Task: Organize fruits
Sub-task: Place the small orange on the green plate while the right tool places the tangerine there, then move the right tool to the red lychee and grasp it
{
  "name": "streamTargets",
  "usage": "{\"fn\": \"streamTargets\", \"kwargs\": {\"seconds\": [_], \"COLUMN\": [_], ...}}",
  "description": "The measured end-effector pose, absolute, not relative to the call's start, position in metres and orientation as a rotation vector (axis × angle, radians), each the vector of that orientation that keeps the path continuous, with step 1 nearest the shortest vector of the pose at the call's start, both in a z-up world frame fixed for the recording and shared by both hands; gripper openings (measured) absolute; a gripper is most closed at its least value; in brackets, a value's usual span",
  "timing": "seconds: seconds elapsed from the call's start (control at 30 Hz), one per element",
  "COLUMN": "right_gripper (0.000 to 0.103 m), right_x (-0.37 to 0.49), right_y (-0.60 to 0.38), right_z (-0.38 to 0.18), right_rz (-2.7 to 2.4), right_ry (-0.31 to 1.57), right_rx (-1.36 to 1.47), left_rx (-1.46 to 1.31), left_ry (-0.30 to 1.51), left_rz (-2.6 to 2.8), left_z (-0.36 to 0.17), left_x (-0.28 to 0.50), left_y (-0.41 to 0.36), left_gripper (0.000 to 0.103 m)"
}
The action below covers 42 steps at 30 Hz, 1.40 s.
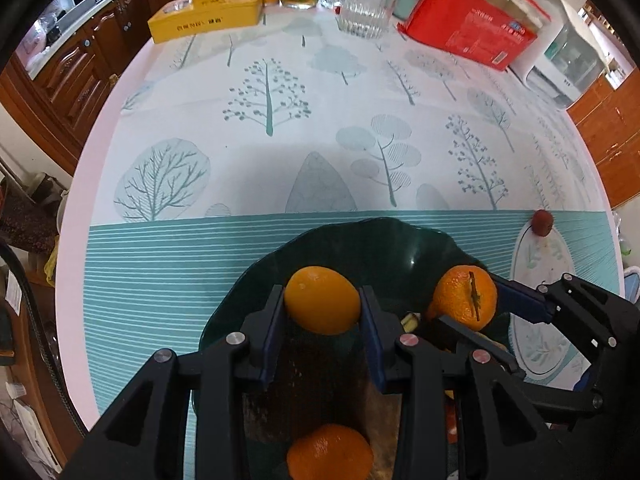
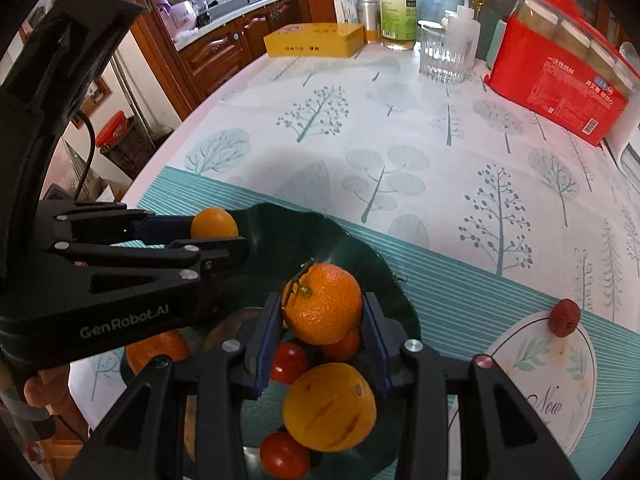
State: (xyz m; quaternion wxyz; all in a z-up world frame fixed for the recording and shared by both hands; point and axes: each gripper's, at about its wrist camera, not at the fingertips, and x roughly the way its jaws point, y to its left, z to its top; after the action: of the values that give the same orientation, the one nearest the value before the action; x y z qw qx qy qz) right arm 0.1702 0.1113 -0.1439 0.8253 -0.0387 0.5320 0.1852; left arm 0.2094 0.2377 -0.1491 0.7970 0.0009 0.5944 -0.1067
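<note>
Right now I have both tools over the dark green bowl [image 1: 400, 240] at the near edge of the bench [image 1: 280, 120]. My left tool [image 1: 323, 308] is pinching a smooth yellow-orange fruit [image 1: 322, 300] between its blue pads, held above the bowl's left half. In the right wrist view that same fruit [image 2: 214, 223] shows at about 10 o'clock from the bowl's middle, close to the rim [image 2: 384, 264].

My right tool [image 2: 322, 312] is pinching a bumpy orange with a stem [image 2: 322, 308], its fingers pressed to both sides of it; from the left wrist view this orange [image 1: 466, 296] sits at 3 o'clock of my left tool.

Below the right tool, inside the bowl, lie a large yellow-orange fruit [image 2: 330, 406], a small red fruit [image 2: 289, 362] at its 10 o'clock, another red fruit [image 2: 285, 456] at its 7 o'clock, and part of one more orange fruit [image 2: 344, 346] under the held one. A further orange [image 1: 330, 454] shows low in the left wrist view, below the left tool.

Outside the bowl, a small dark red fruit [image 2: 565, 317] rests on the bench at 3 o'clock, on the edge of a white oval print [image 2: 560, 380]. At the far side stand a yellow tin [image 2: 314, 40], a glass tumbler [image 2: 444, 54] and a red package [image 2: 560, 80].
</note>
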Motion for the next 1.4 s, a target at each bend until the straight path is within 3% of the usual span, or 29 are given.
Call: {"fn": "streamTargets", "kwargs": {"seconds": [0.13,0.2,0.27,0.77,1.03,1.4], "right_gripper": [0.041,0.041,0.042,0.044,0.044,0.044], "right_x": [0.171,0.17,0.168,0.154,0.139,0.098], "right_y": [0.111,0.111,0.111,0.105,0.098,0.074], "right_z": [-0.145,-0.142,-0.139,-0.118,-0.108,-0.106], "right_rz": [0.399,0.407,0.408,0.413,0.403,0.347], "right_ry": [1.132,1.117,1.104,1.062,1.045,1.044], "right_rx": [-0.091,-0.095,-0.106,-0.093,-0.073,-0.042], "left_rx": [0.006,0.007,0.016,0.017,0.009,0.042], "left_ry": [1.288,1.286,1.273,1.221,1.191,1.169], "left_rz": [-0.23,-0.237,-0.235,-0.238,-0.235,-0.291], "left_z": [-0.156,-0.156,-0.153,-0.127,-0.111,-0.098], "left_x": [0.212,0.211,0.209,0.192,0.173,0.129], "left_y": [0.238,0.237,0.236,0.237,0.239,0.214], "left_gripper": [0.04,0.057,0.063,0.07,0.083,0.085]}}
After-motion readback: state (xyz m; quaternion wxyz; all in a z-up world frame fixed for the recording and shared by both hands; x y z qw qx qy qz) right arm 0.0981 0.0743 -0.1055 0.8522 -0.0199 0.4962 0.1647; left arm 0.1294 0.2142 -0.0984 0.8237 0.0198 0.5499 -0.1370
